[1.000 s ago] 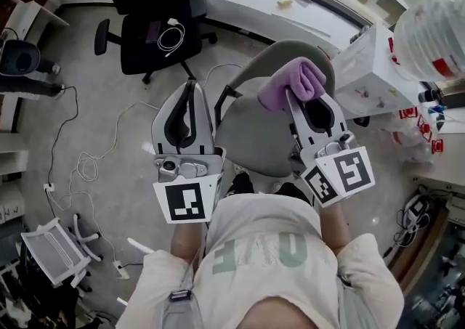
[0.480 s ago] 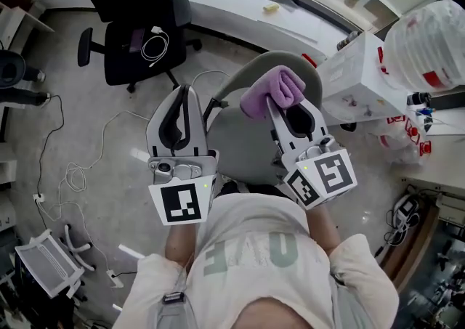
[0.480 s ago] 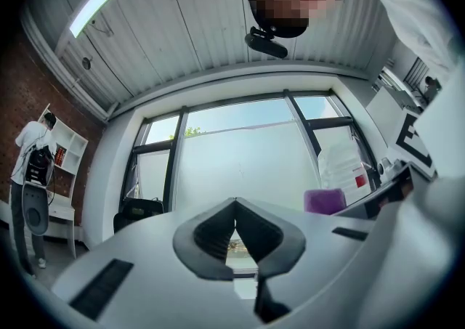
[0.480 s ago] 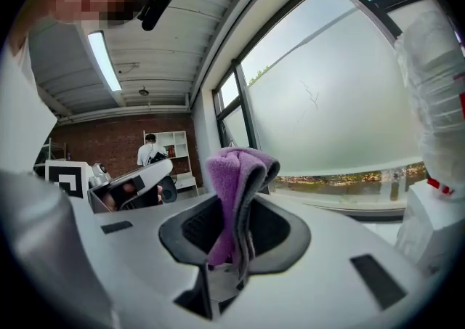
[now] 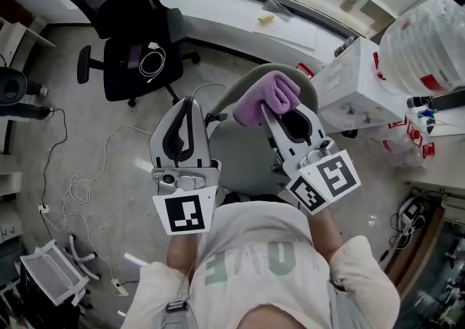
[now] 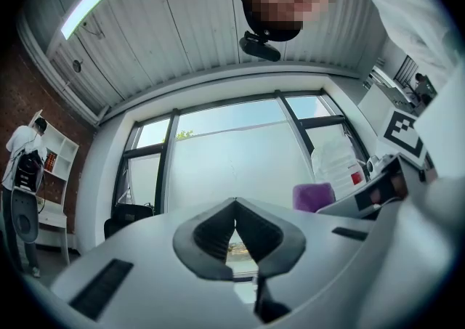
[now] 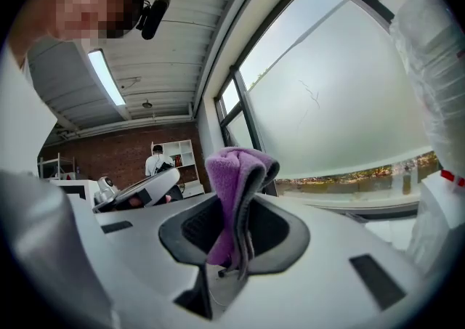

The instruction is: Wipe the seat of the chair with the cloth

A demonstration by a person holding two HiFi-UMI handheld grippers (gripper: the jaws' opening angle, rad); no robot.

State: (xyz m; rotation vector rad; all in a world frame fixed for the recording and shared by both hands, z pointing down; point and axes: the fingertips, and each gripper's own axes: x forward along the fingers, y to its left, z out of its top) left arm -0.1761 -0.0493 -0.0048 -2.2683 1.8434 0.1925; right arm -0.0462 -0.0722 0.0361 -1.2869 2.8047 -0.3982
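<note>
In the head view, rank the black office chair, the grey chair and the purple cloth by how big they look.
1. black office chair and grey chair: too close to rank. The grey one is nearer the camera but partly covered.
2. purple cloth: clearly the smallest.

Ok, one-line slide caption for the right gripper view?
Right hand-held gripper shut on a purple cloth, window behind.

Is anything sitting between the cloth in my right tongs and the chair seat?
Nothing visible does. The cloth is clamped in the right tongs over the rear of the grey seat, whose surface looks bare. The left tongs, shut and empty, are off to the seat's left side.
</note>
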